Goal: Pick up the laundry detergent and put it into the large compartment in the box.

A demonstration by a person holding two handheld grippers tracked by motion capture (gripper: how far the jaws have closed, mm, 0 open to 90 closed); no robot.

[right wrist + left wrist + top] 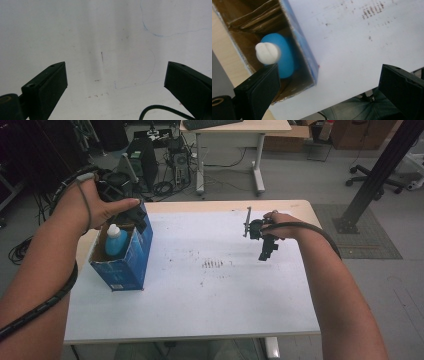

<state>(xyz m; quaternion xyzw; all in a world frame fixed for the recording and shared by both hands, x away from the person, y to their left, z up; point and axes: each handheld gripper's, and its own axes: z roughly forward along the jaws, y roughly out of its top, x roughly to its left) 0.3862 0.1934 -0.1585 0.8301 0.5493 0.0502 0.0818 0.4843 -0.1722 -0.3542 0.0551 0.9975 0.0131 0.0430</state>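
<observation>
Smudged white table [200, 290] amid office clutter, blue bottle [116, 242] boxed, left gripper [329, 82] and right gripper [116, 80] both agape.

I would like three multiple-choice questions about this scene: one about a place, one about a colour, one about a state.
1. Where does the bottle stand?
A. inside the blue box
B. on the bare table
C. on the floor

2. Which colour is the bottle's cap?
A. red
B. white
C. black

3. How is the left gripper?
A. shut on the bottle
B. shut on the box
C. open

Answers: 1 A, box walls surround the bottle; 2 B, the cap looks white above a blue body; 3 C, its jaws stand wide apart, holding nothing.
</observation>
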